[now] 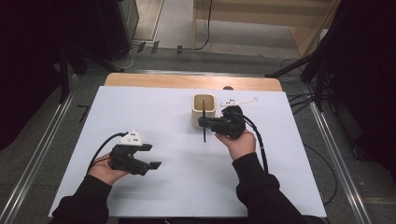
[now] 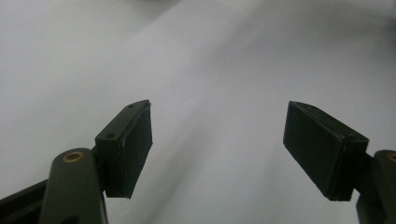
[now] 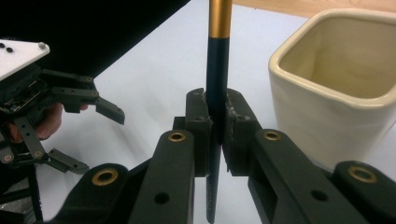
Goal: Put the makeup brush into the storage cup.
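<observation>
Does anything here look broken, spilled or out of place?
Nothing stands out. The right tool grips a black stick upright beside the cream cup, which stands straight. The left tool hangs open over the white table.

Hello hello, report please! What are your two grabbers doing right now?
Right gripper shut on black pen, upright beside cream cup. Left gripper open, holding nothing. Nothing between pen and cup.

The left gripper (image 2: 218,154) looks along its two black jaws, which rise from the bottom corners and stand wide apart with nothing between them. One flat black pad (image 2: 130,149) faces inward from the left, the other from the right. Beneath and beyond them lies the plain white table (image 2: 210,70), its far part blurred.
</observation>
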Demonstrator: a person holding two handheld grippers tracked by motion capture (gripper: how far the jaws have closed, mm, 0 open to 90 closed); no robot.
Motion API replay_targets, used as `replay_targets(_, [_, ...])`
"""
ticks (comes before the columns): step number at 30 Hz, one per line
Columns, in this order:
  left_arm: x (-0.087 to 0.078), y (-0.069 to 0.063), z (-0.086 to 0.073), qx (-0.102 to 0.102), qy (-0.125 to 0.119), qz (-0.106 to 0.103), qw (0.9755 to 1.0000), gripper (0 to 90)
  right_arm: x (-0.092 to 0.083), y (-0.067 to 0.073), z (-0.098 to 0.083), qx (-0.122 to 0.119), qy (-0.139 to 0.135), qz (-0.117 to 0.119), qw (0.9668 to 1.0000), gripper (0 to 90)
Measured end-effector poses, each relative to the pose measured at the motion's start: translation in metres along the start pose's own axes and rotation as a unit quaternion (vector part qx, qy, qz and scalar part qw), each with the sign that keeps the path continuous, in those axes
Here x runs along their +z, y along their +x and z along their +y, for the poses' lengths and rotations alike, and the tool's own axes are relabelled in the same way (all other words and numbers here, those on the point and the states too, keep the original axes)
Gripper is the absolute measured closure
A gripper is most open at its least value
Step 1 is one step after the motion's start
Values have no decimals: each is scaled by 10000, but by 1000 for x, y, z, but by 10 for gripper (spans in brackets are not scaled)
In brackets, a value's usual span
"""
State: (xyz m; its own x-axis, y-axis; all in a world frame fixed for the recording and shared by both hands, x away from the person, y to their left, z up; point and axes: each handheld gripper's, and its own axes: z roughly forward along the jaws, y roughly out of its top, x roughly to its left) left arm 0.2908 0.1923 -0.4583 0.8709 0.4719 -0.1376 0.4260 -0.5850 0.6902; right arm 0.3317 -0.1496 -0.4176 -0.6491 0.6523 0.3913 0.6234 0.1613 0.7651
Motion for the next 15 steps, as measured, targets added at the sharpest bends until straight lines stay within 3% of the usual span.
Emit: replay_targets(15, [-9, 2, -12, -101, -173, 94, 9998, 234, -11, -4, 24, -12, -163, -162, 9997, 832])
